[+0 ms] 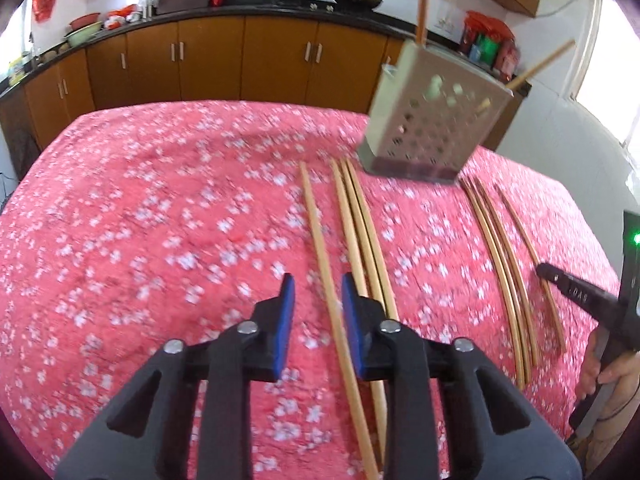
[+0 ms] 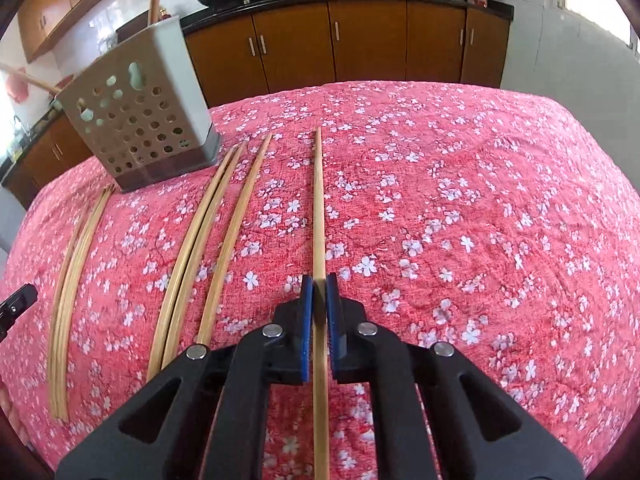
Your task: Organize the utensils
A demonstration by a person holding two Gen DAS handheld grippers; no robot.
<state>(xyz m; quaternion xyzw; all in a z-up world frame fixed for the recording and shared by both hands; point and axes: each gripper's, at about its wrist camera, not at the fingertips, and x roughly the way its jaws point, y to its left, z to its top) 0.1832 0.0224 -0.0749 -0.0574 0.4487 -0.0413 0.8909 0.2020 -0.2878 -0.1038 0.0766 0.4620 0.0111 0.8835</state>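
Note:
Bamboo chopsticks lie side by side on a pink flowered tablecloth [image 1: 160, 220]. My left gripper [image 1: 318, 280] is low over the cloth, and one chopstick [image 1: 316, 220] runs between its blue pads. There is a gap on the left side, so it is open. My right gripper [image 2: 319, 280] is shut on another single chopstick [image 2: 318, 200], which still rests on the cloth [image 2: 480, 200]. A perforated metal holder [image 1: 424, 128] [image 2: 140, 120] stands at the far ends of the chopsticks, with a few sticks [image 1: 540, 64] in it.
More loose chopsticks lie in groups [image 1: 360, 220] [image 1: 500, 260] [image 2: 192, 240] [image 2: 68, 280]. A person's hand [image 1: 608, 376] holds the right tool at the right edge. Brown cabinets [image 2: 360, 40] with woks on the counter stand behind the table.

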